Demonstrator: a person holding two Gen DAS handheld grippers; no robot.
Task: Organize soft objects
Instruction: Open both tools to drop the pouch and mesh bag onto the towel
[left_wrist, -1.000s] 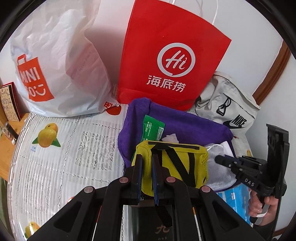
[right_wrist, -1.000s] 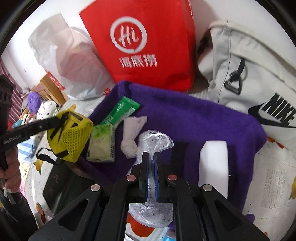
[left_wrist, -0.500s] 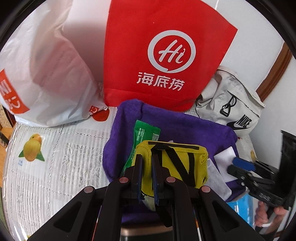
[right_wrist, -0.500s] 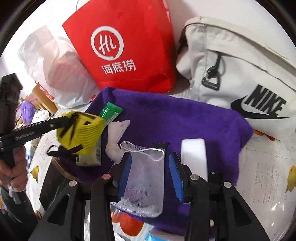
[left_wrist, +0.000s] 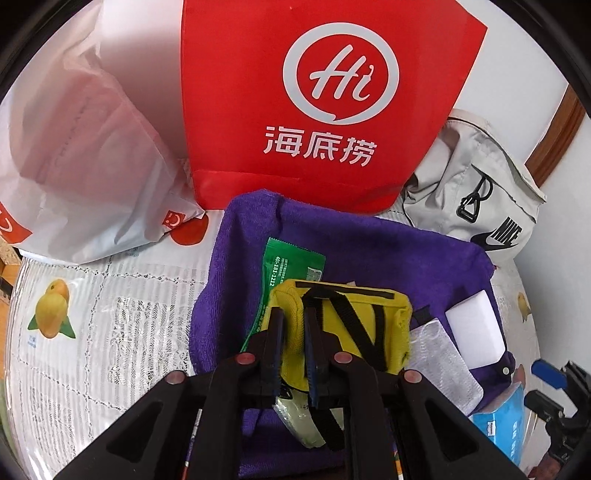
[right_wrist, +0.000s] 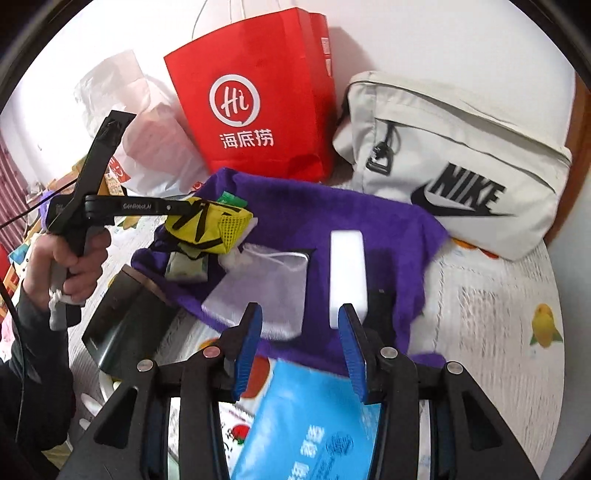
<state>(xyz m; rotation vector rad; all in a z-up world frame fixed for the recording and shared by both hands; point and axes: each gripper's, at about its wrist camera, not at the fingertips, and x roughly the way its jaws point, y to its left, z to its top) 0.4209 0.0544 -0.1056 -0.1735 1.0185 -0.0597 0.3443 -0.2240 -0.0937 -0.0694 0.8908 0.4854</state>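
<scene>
A yellow mesh pouch (left_wrist: 343, 325) is being held clamped in the left gripper (left_wrist: 293, 354) jaws, which have just been easing slightly, above a purple towel (right_wrist: 332, 218) spread on the bench (left_wrist: 103, 325). The right gripper (right_wrist: 301, 350) is being kept with jaws apart and empty, a white mesh bag (right_wrist: 266, 291) and a white sponge block (right_wrist: 347, 273) lying on the towel just beyond them
</scene>
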